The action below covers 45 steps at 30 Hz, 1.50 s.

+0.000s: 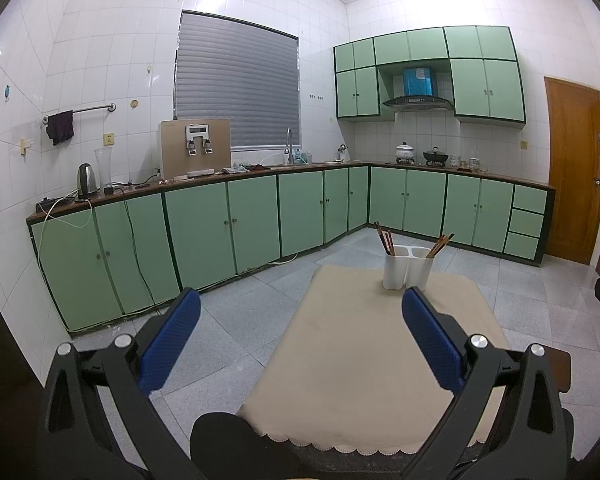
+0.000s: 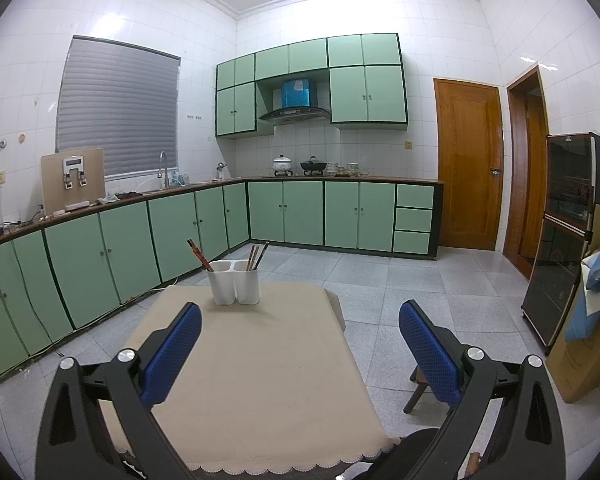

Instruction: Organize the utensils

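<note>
A white two-compartment utensil holder stands at the far end of a small table covered by a beige cloth. Brown chopsticks lean in its left cup, and more chopsticks lean in the right cup. My left gripper hangs open above the table's near left side, nothing between its blue pads. My right gripper is open too, over the near right side, well short of the holder.
Green base cabinets under a dark counter line the left and back walls. A wooden stool stands right of the table. A dark glass cabinet and cardboard box are at far right. Grey tiled floor surrounds the table.
</note>
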Available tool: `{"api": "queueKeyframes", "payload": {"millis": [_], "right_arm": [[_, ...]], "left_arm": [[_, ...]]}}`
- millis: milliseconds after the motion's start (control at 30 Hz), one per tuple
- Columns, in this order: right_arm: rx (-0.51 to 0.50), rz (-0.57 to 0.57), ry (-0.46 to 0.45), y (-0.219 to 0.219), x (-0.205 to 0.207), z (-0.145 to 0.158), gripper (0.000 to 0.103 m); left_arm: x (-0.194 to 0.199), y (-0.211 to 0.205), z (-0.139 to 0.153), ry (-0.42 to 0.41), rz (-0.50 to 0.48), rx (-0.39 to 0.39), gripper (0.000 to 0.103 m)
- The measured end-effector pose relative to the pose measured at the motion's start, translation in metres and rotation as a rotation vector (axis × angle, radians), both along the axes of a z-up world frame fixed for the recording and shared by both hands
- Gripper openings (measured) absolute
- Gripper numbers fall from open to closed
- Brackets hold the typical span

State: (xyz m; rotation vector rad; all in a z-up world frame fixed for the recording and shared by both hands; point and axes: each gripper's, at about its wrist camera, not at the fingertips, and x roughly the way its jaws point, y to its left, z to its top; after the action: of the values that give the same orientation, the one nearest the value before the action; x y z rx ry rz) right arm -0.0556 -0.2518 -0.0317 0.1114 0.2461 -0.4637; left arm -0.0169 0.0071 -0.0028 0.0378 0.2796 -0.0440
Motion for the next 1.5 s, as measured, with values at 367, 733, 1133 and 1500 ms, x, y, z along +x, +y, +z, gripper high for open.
{"api": "queueKeyframes", "payload": {"millis": [367, 733, 1133, 1500], "right_arm": [[0.001, -0.002, -0.001, 0.0014, 0.0004, 0.0003, 0.097], [-0.001, -0.001, -0.001, 0.0000, 0.0011, -0.0009, 0.097], [0.000, -0.002, -0.001, 0.0001, 0.0010, -0.0015, 0.097], [0.000, -0.003, -0.003, -0.0005, 0.0001, -0.0024, 0.097]], "left_arm": [[0.0018, 0.0003, 0.0005, 0.002, -0.002, -0.001, 0.098], [0.0019, 0.0002, 0.0005, 0.001, -0.002, -0.001, 0.098], [0.0016, 0.0005, 0.0003, 0.003, -0.003, -0.002, 0.098], [0.0014, 0.0004, 0.0003, 0.001, -0.003, -0.001, 0.098]]}}
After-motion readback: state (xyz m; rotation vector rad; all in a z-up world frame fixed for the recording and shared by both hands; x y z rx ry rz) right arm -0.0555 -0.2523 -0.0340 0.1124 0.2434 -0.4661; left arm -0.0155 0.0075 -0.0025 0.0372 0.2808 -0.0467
